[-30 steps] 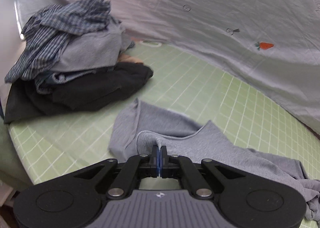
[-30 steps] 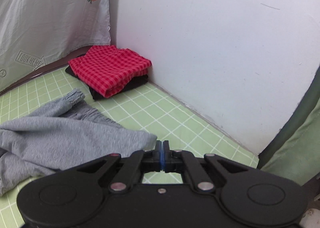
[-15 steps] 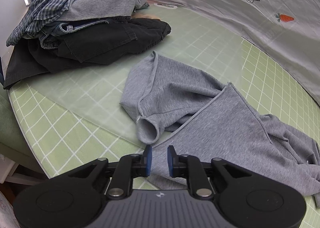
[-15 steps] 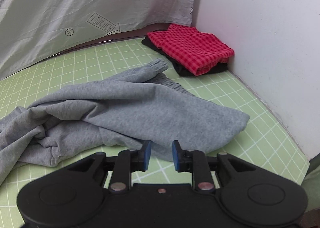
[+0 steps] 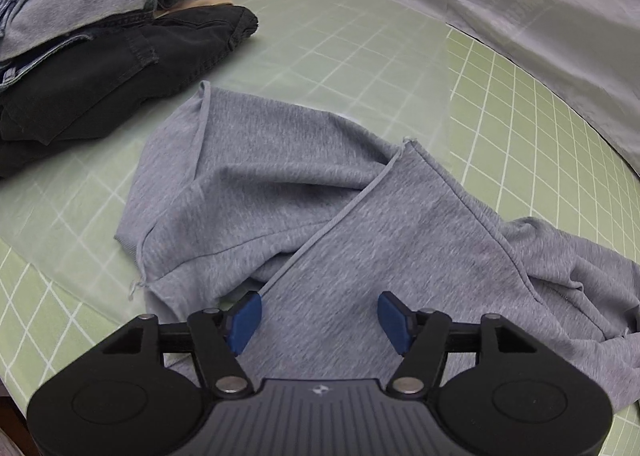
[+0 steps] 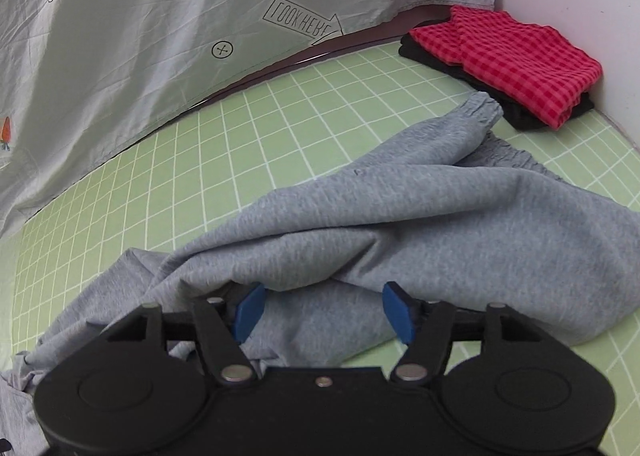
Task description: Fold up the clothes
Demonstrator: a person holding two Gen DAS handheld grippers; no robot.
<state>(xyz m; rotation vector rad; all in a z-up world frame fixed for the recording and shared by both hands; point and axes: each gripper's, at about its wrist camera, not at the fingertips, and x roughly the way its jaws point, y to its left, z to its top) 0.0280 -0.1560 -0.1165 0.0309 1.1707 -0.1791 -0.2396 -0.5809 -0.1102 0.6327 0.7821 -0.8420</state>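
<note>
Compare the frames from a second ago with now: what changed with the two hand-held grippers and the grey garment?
Both jaws have just been opening. The left hand-held gripper, earlier pinched on the grey garment, let go and dropped closer over it. The right hand-held gripper, shut a second ago, swung from the wall toward the garment. Neither grips cloth now. The dark clothes pile and red checked stack stayed put.

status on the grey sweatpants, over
Left gripper and right gripper: jaws just opened, nothing clamped. Grey sweatpants crumpled on green mat, unfolded. Nothing in the way.

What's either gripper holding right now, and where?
Nothing held. Left gripper and right gripper have just been opening; jaws apart over the grey sweatpants, not pinching.
</note>
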